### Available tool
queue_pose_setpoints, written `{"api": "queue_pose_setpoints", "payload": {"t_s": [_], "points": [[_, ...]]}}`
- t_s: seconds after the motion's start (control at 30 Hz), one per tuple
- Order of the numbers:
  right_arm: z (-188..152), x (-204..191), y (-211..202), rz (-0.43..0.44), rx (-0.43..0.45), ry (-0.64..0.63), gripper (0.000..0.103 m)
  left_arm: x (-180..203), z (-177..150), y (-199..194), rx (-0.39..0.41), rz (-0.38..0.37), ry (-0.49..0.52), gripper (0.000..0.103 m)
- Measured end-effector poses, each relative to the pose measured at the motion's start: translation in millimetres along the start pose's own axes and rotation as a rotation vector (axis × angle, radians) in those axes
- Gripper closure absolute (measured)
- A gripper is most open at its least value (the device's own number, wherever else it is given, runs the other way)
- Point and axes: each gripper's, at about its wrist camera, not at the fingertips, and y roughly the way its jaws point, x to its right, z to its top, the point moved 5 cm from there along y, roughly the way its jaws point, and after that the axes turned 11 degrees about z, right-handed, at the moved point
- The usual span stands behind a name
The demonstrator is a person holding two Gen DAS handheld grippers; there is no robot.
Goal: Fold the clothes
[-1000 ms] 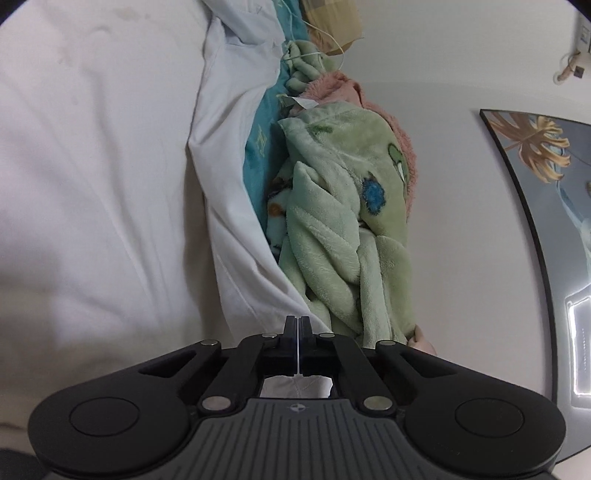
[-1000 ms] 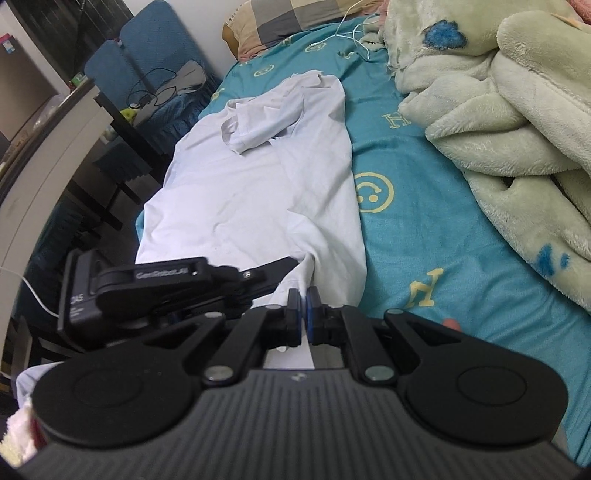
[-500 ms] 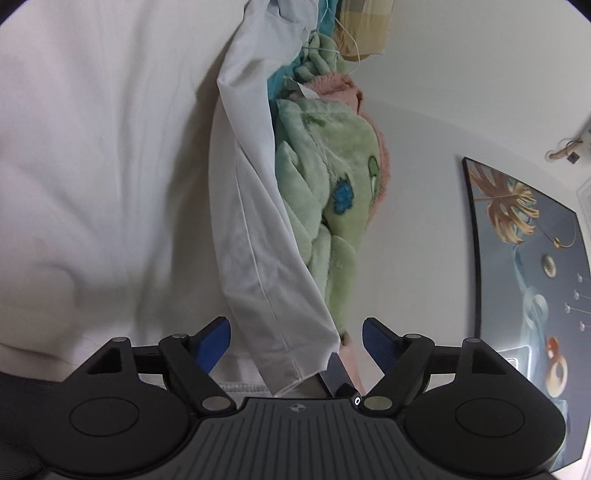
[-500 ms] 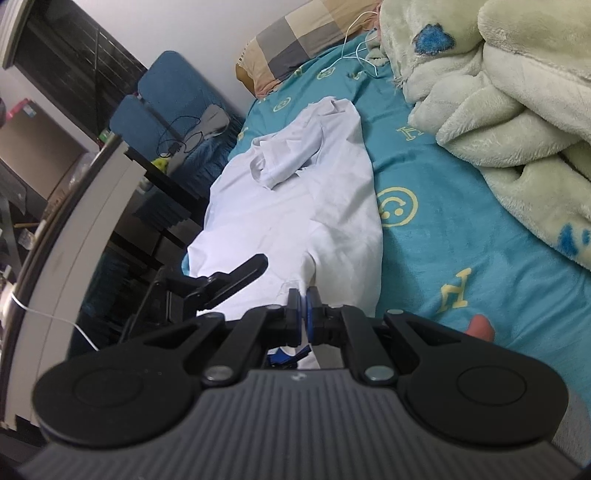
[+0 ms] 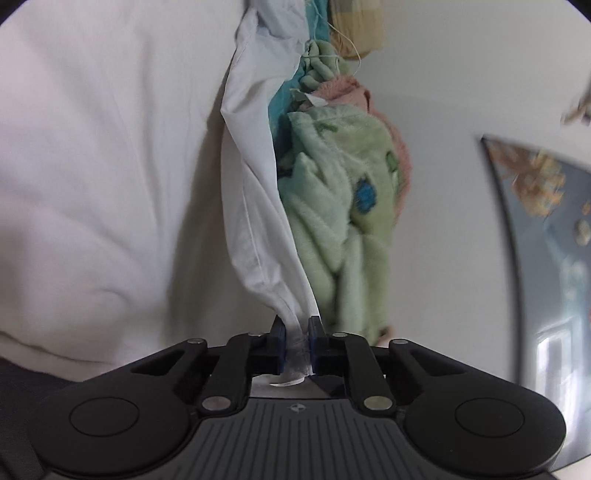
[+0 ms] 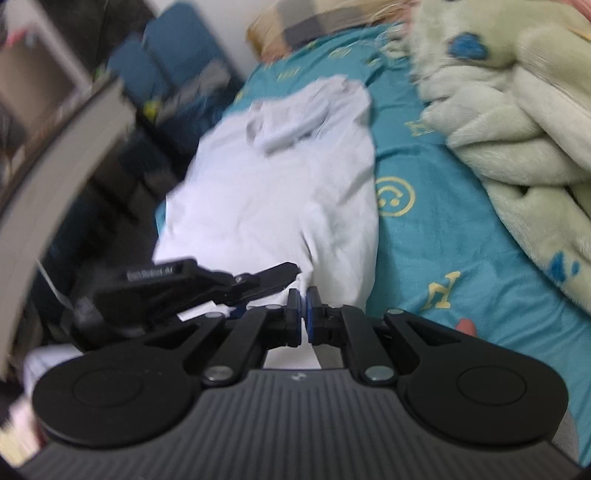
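A white shirt [image 6: 280, 177] lies spread along a teal bedsheet [image 6: 443, 240]. In the left wrist view its near edge hangs as a long fold [image 5: 258, 206] that narrows into my left gripper [image 5: 297, 332]. The jaws are closing, and a bunch of white cloth is pinched between the blue pads. In the right wrist view my right gripper [image 6: 304, 310] is shut at the shirt's near hem, where the cloth draws to a point at the fingertips. The left gripper [image 6: 291, 269] reaches in from the left, right beside it on the same hem.
A fluffy green blanket [image 6: 517, 110] is heaped on the right side of the bed, also seen as a green heap [image 5: 340, 221]. A checked pillow [image 6: 314, 26] lies at the bed's far end, with blue chairs [image 6: 166, 62] and a desk edge [image 6: 55, 147] to the left. A framed picture [image 5: 546, 221] hangs on the wall.
My left gripper went from shut to wide open around the shirt's fold, then closed on a bunch of it. The right gripper stayed shut at the hem. Both views shifted and blurred.
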Motion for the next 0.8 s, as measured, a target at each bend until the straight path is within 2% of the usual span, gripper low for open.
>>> {"api": "queue_pose_setpoints", "payload": {"t_s": [0.17,0.23,0.33,0.43,0.5,0.63,0.8], "points": [[-12.9,-23.9,28.8,-0.036,-0.185,-0.165,0.097,8.3,-6.6,-26.8,0.028,0.335,0.288,0.095],[-17.8,-29.8,38.6,-0.056,-0.242,-0.206,0.095,0.2,-9.1,-28.6,0.027,0.445,0.341,0.095],[-19.6,-30.9,45.0,-0.033,-0.29,-0.185,0.095,-14.4,-10.9,-24.8,0.028,0.592,0.409,0.095],[-14.1,-29.0,41.7,-0.025,-0.267,-0.158,0.095,-30.2,-13.2,-21.5,0.023,0.698,0.476,0.095],[-7.4,-28.7,39.1,-0.032,-0.234,-0.141,0.095,-34.2,-14.8,-19.5,0.018,0.729,0.511,0.095],[15.0,-33.7,39.9,-0.047,-0.144,-0.115,0.095,-20.3,-20.5,-24.4,0.068,0.751,0.612,0.091],[55.7,-45.3,47.3,-0.028,0.006,-0.073,0.095,20.6,-13.8,-46.1,0.215,0.778,0.72,0.056]]}}
